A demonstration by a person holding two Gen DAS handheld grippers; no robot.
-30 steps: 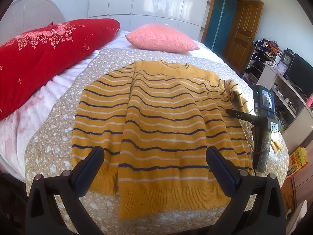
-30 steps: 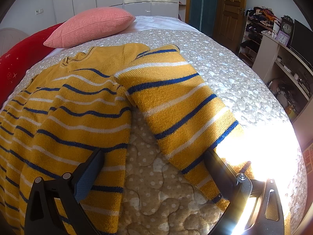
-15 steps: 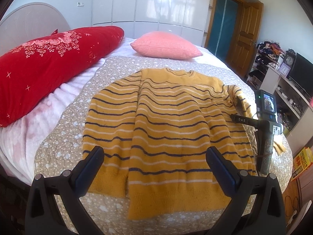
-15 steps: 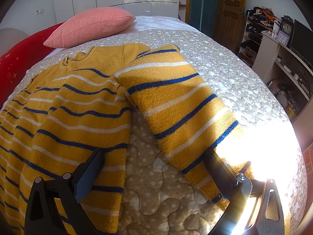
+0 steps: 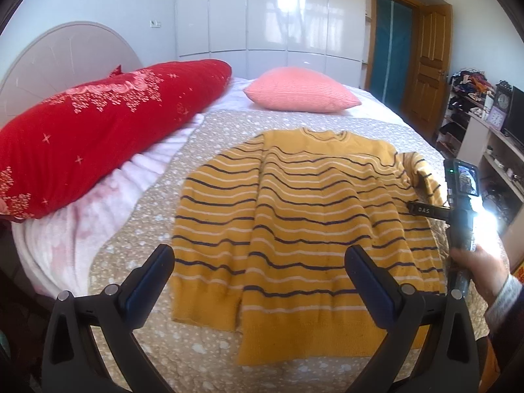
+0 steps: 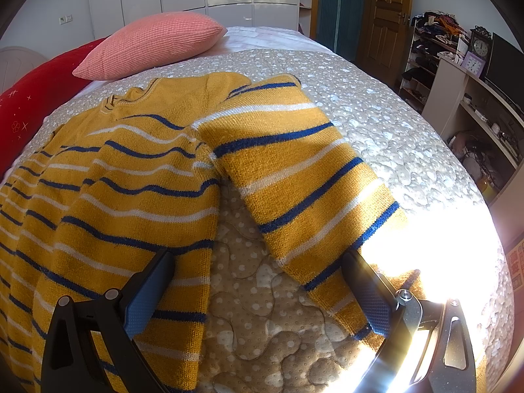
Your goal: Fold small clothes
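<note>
Left wrist view showed the left gripper point(image 5: 258, 267) spread wide and holding nothing, hovering above the near edge of the bed. Far off to its left lay a long red pillow point(image 5: 98, 124), and ahead, slightly right of centre, a pink cushion point(image 5: 301, 95) sat at the far end of the quilted bedspread point(image 5: 147, 229). Straight ahead of the fingers the yellow striped sweater point(image 5: 294, 216) lay flat on the bedspread, its long axis running away from the gripper: hem nearest, just ahead of and between the fingertips, collar pointing toward the pink cushion. Its left sleeve lay folded along the body. To the right, a hand point(image 5: 481, 268) gripped the handle of the right gripper beside the sweater's right edge.

Right wrist view showed the right gripper point(image 6: 258, 268) also spread apart, low over the bedspread point(image 6: 255, 311), pinching nothing. Its left finger point(image 6: 147, 298) sat over the sweater's point(image 6: 114, 203) side edge, while the right sleeve point(image 6: 288, 177) angled from the shoulder ahead down to the right finger point(image 6: 366, 291), the cuff end lying against that finger. Bare quilt showed between the two fingers. Glaring sunlight washed out the area to the right. No containers appeared in either view.
</note>
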